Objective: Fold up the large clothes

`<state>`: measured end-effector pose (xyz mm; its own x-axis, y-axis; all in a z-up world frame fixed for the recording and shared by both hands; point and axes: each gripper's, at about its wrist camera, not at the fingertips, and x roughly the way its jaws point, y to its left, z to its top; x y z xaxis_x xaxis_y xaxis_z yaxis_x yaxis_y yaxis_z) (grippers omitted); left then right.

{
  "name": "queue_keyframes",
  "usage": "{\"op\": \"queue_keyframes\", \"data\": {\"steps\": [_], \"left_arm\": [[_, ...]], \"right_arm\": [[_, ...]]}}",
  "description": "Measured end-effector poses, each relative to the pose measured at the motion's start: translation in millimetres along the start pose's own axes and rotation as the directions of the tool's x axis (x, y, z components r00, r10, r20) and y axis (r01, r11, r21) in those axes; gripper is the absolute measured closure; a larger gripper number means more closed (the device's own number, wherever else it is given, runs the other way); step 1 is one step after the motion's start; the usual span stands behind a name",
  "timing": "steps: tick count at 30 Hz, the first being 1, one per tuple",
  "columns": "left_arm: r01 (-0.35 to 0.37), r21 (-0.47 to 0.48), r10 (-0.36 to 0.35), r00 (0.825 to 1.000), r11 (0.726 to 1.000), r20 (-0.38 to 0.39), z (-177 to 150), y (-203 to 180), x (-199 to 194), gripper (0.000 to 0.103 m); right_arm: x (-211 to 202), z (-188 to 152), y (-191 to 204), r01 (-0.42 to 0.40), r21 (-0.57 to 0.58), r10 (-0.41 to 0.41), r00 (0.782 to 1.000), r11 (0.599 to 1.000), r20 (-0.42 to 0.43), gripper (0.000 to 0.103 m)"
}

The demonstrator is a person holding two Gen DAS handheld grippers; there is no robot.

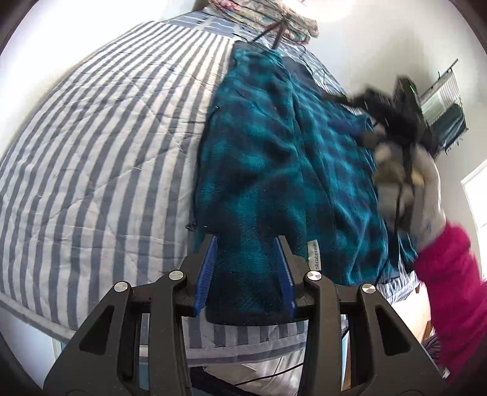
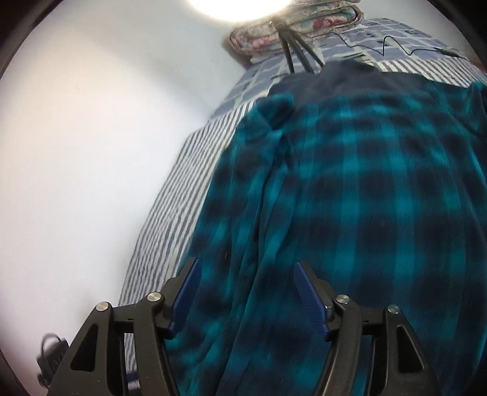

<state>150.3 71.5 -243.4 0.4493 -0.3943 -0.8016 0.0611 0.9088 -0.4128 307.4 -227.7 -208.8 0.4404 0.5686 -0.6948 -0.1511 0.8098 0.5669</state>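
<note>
A teal and dark plaid fleece garment (image 1: 274,158) lies spread lengthwise on a blue-and-white striped quilt (image 1: 100,146). A white label (image 1: 313,256) shows near the garment's near hem. My left gripper (image 1: 247,240) hovers over that hem, its blue pads apart on either side of the cloth below, not pinching it. My right gripper (image 2: 247,262) stands wide open above the plaid fleece (image 2: 365,198), nothing between its pads. In the left wrist view the right gripper (image 1: 380,103) is a dark blur over the garment's right side, held by a gloved hand (image 1: 408,189) with a pink sleeve (image 1: 450,289).
A folded floral quilt (image 2: 292,27) lies at the head of the bed, with black tripod legs (image 2: 292,51) and a thin cable (image 2: 395,45) beside it. Dark navy cloth (image 2: 344,76) shows under the fleece's far end. A white wall (image 2: 91,152) runs along the bed's left.
</note>
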Motion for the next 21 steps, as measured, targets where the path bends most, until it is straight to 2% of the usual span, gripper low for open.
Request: {"op": "queue_keyframes", "data": {"steps": [2,8,13,15,16,18,19,20,21], "left_arm": [[0.007,0.01,-0.007,1.0,1.0,-0.003,-2.3,-3.7,1.4,0.065],[0.018,0.066,-0.02,0.999,0.998,0.031,2.2,-20.6,1.0,0.065],[0.025,0.109,-0.03,0.999,0.994,0.041,12.7,-34.5,10.3,0.066],[0.05,0.118,-0.055,0.998,0.992,0.039,14.7,-38.2,13.1,0.066],[0.062,0.124,-0.067,0.997,0.99,0.036,14.9,-39.1,14.0,0.067],[0.079,0.152,-0.083,0.996,0.985,0.018,12.4,-45.3,19.5,0.068],[0.095,0.162,-0.096,0.995,0.982,-0.005,10.5,-49.3,26.0,0.07],[0.118,0.166,-0.114,0.993,0.979,-0.034,7.6,-53.0,32.4,0.071],[0.134,0.169,-0.125,0.99,0.976,-0.061,4.8,-57.0,38.1,0.071]], "right_arm": [[6.9,17.3,-3.7,-0.004,0.007,0.003,1.0,1.0,0.016,0.025],[58.6,75.0,-10.1,-0.035,0.016,0.035,0.999,0.999,0.022,0.017],[109.6,108.1,-10.4,0.046,-0.022,-0.047,0.999,0.999,-0.021,0.017],[123.7,116.1,-12.3,0.046,-0.02,-0.047,0.998,0.999,-0.045,0.018],[131.5,120.1,-12.7,0.039,-0.024,-0.04,0.998,0.999,-0.057,0.021],[144.2,124.6,-10.6,0.036,-0.041,-0.039,0.996,0.999,-0.078,0.035],[150.7,126.3,-8.9,0.023,-0.054,-0.029,0.995,0.998,-0.096,0.059],[156.2,127.1,-5.6,0.016,-0.065,-0.024,0.993,0.998,-0.116,0.072],[160.1,128.9,-2.1,0.014,-0.067,-0.022,0.992,0.998,-0.123,0.073]]}}
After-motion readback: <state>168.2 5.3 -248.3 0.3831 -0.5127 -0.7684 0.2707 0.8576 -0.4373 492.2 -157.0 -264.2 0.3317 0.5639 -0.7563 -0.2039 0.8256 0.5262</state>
